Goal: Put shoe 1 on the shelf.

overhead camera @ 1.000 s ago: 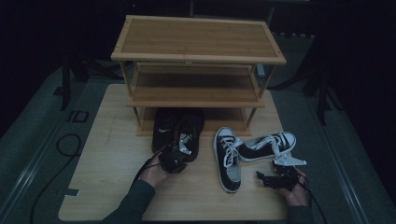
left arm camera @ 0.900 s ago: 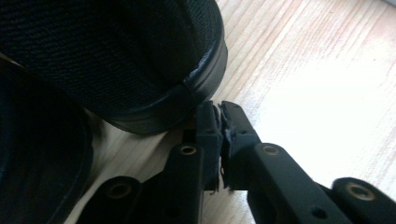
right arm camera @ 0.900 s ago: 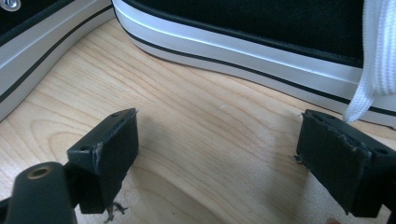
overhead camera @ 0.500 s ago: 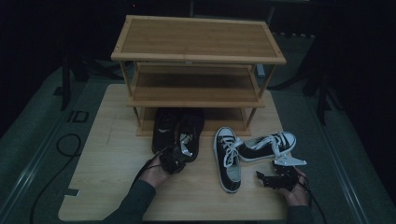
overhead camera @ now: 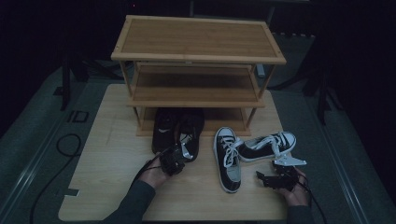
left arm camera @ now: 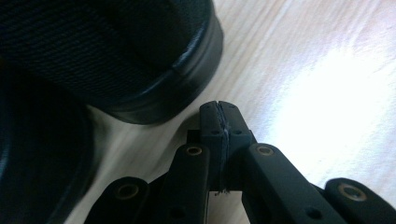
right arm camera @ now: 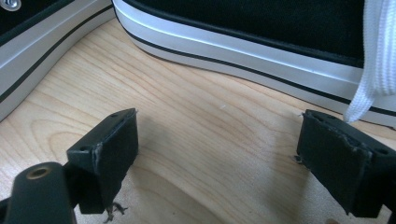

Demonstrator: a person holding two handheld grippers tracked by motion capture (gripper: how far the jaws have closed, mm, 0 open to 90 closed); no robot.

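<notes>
Though dim, black shoes (overhead camera: 177, 130) apparently point toes toward the rack (overhead camera: 198, 70).

The floor mat (overhead camera: 78, 116) bears what looks like "ID".

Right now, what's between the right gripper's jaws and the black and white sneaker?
Bare wood. In the right gripper view, the right gripper stands open, and only table lies before the sneaker's white sole.
</notes>
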